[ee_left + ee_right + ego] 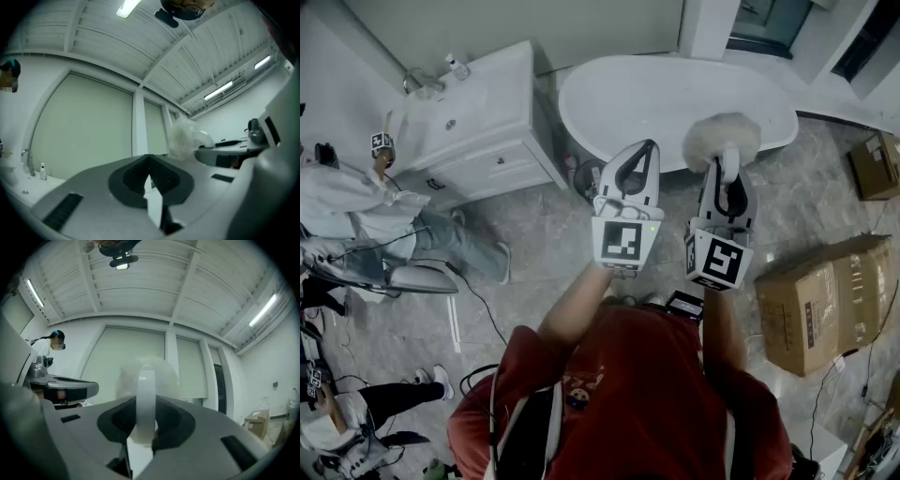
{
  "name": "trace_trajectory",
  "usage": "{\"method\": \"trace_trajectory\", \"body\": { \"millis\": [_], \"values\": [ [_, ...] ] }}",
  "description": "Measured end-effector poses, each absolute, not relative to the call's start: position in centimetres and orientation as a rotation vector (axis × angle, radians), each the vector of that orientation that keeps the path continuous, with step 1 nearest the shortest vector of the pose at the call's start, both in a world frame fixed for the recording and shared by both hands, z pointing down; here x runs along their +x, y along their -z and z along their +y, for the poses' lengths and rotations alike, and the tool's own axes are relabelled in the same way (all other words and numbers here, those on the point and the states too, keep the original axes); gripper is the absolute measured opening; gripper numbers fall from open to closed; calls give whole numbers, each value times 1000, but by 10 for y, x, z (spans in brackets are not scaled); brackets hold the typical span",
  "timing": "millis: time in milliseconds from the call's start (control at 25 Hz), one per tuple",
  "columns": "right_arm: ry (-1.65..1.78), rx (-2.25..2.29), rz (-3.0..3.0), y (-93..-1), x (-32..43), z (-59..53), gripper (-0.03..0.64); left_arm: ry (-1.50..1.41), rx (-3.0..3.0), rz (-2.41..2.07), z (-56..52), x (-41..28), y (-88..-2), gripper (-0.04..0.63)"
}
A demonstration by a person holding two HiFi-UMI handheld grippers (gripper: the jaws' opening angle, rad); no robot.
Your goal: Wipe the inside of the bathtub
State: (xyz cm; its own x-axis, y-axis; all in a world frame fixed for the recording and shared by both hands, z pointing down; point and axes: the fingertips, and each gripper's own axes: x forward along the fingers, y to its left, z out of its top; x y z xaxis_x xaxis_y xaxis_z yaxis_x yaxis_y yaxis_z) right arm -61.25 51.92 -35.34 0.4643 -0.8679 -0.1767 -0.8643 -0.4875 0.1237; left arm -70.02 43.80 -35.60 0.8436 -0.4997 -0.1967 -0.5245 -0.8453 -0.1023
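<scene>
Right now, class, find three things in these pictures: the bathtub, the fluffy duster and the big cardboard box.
bathtub (637, 94), head view, bare white surface near its middle.
fluffy duster (721, 137), head view, middle of its fluffy head.
big cardboard box (825, 295), head view, its top face.

Bathtub (666, 98): white, oval, freestanding, at the floor's far edge. Wiping pad (721, 138): white, fluffy, upright, its white handle clamped in the right hand-held gripper (727, 167).
</scene>
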Motion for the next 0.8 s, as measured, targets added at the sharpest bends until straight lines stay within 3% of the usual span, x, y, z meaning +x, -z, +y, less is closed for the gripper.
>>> {"method": "trace_trajectory", "body": {
  "millis": [800],
  "values": [
    [319,2662,-1640,351,-575,552,95,-262,-2839,804,476,-660,362,17]
  ]
}}
